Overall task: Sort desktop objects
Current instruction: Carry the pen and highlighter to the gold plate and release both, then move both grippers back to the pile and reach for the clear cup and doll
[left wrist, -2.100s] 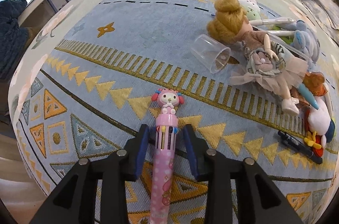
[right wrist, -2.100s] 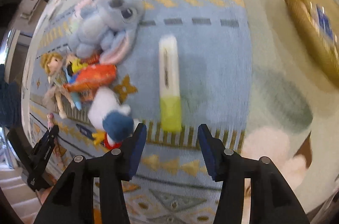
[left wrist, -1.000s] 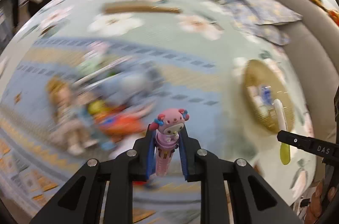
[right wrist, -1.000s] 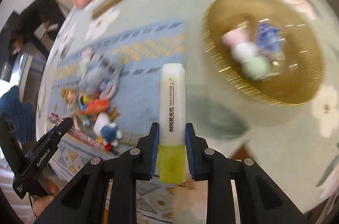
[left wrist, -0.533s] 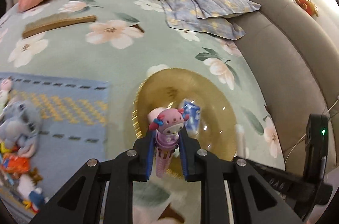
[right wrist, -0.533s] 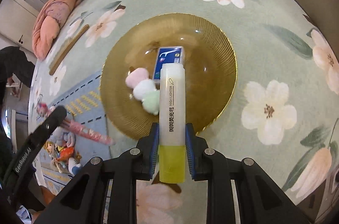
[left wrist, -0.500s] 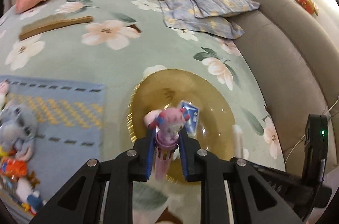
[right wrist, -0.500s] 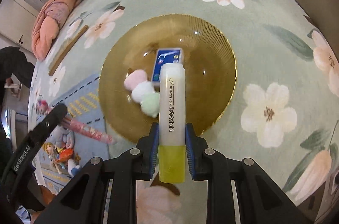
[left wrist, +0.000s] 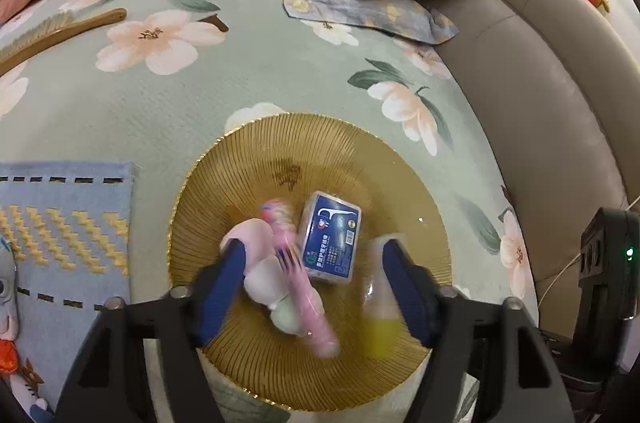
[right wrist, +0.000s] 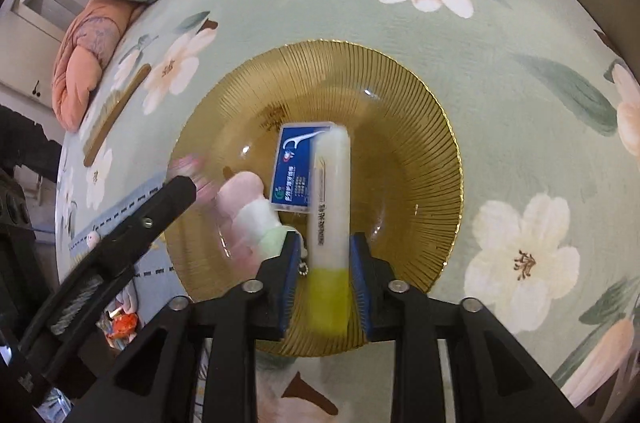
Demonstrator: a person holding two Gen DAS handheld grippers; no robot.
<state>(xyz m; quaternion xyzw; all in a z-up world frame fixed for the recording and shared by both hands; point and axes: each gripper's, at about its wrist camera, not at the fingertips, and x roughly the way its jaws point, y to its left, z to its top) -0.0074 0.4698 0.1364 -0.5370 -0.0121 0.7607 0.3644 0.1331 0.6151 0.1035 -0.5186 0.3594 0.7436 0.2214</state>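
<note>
Pink and blurred, the novelty pen [left wrist: 298, 279] is dropping onto the gold plate [left wrist: 340, 151], free of the left gripper [left wrist: 316, 283], whose fingers are spreading wide around it; half a second ago they were pinching it above the dish. Beside it, the yellow highlighter [right wrist: 330, 215] is slipping between the right gripper [right wrist: 326, 275] fingers, which are also opening, pads just parting from its barrel. Both pens are landing next to the blue floss box [left wrist: 332, 237] and the pastel puffs [right wrist: 250, 207] on the floral bedspread [left wrist: 180, 95]. Judging by this, two items are joining the sorted pile; toys on the blue mat [left wrist: 60, 223] are waiting.
</note>
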